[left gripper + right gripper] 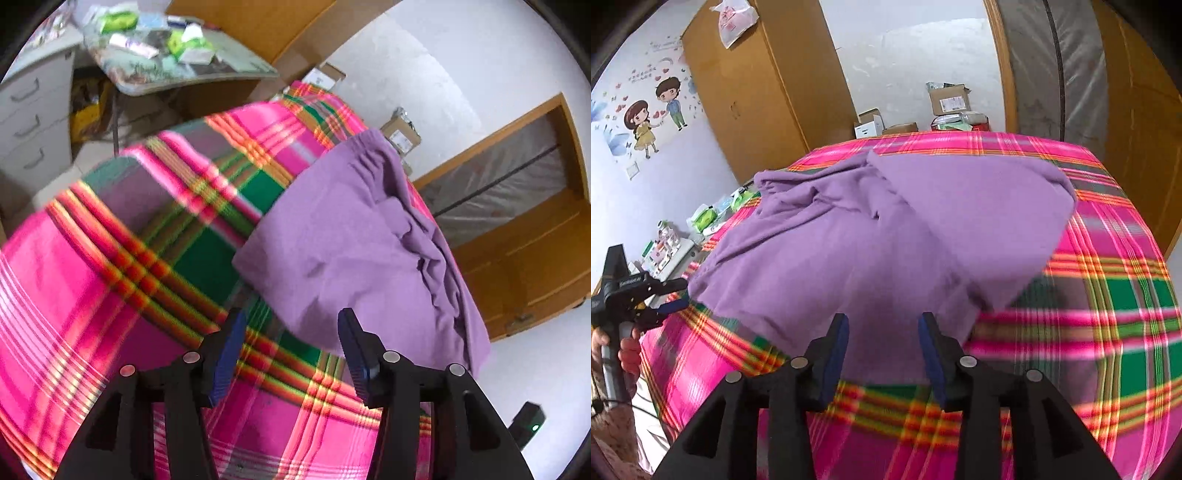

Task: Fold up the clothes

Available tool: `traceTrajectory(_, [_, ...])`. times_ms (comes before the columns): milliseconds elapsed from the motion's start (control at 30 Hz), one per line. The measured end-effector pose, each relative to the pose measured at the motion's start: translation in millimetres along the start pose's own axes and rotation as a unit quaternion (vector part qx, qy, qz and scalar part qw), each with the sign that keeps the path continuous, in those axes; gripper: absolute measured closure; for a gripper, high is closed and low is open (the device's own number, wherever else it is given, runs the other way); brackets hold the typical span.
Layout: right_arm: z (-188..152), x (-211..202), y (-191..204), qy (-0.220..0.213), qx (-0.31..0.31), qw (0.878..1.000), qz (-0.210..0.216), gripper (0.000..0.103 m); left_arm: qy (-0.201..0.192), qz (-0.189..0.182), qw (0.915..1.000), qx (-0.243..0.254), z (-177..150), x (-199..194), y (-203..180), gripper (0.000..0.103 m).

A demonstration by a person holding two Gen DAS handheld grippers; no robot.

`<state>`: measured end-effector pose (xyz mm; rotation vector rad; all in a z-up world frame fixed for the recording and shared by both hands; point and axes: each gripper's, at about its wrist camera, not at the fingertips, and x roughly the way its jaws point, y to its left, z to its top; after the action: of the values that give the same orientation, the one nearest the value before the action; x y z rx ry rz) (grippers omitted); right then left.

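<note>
A purple garment (354, 240) lies partly folded on a pink, green and orange plaid cloth (92, 280) that covers the table. It also shows in the right wrist view (886, 236), with one part folded over and a wrinkled part at the far left. My left gripper (291, 321) is open and empty, just short of the garment's near edge. My right gripper (882, 325) is open and empty, above the garment's near edge. The left gripper also shows at the left of the right wrist view (674, 295), held by a hand beside the garment's left edge.
The plaid cloth (1108, 295) spreads right of the garment. Cardboard boxes (947, 98) stand beyond the far edge. A wooden wardrobe (750, 85) stands at the back left, a cluttered side table (177, 55) and white drawers (33, 110) nearby, and a wooden cabinet (524, 229).
</note>
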<state>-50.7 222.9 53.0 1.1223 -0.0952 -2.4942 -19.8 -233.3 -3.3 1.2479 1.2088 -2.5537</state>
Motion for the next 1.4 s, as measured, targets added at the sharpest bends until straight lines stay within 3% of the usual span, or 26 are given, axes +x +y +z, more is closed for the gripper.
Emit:
traceTrajectory(133, [-13,-1,-7,0.015,0.037,0.999,0.019,0.062,0.003,-0.004,0.9999,-0.009,2,3,0,0.049])
traceTrajectory(267, [-26,-3,-28,0.016,0.113,0.993,0.001,0.062,0.0,-0.006,0.9999,-0.011,6,6,-2,0.049])
traceTrajectory(467, [-19,1,-37,-0.003,0.142,0.989,-0.028,0.062,-0.004,-0.009,0.9999,-0.014,11,12,-5,0.049])
traceTrajectory(567, [-14,11,-38,0.004,0.154,0.988,0.001,0.061,-0.004,-0.015,0.9996,-0.022,12,12,-2,0.049])
traceTrajectory(600, [-12,12,-35,-0.002,0.15,0.989,-0.006,0.067,-0.004,-0.017,0.9995,-0.025,13,12,-1,0.049])
traceTrajectory(633, [-10,14,-33,-0.001,0.144,0.99,-0.007,0.081,-0.003,-0.019,0.9994,-0.028,13,12,0,0.049])
traceTrajectory(700, [-7,17,-30,0.0,0.134,0.991,-0.009,0.093,-0.003,-0.023,0.9992,-0.034,14,12,1,0.049])
traceTrajectory(800, [-6,14,-34,-0.008,0.145,0.989,-0.001,0.099,-0.006,-0.022,0.9991,-0.036,14,13,0,0.049])
traceTrajectory(1000, [-6,-3,-46,-0.033,0.17,0.985,0.009,0.1,-0.018,-0.017,0.998,-0.058,14,13,1,0.05])
traceTrajectory(1100, [-6,-15,-51,-0.05,0.172,0.984,0.009,0.1,-0.024,-0.005,0.9975,-0.066,13,13,1,0.061])
traceTrajectory(1233, [-7,-20,-56,-0.055,0.178,0.983,0.01,0.1,-0.022,0.009,0.9973,-0.069,10,14,4,0.09])
traceTrajectory(1400, [-11,-25,-59,-0.057,0.179,0.982,0.011,0.1,-0.028,0.01,0.9963,-0.08,5,10,9,0.091])
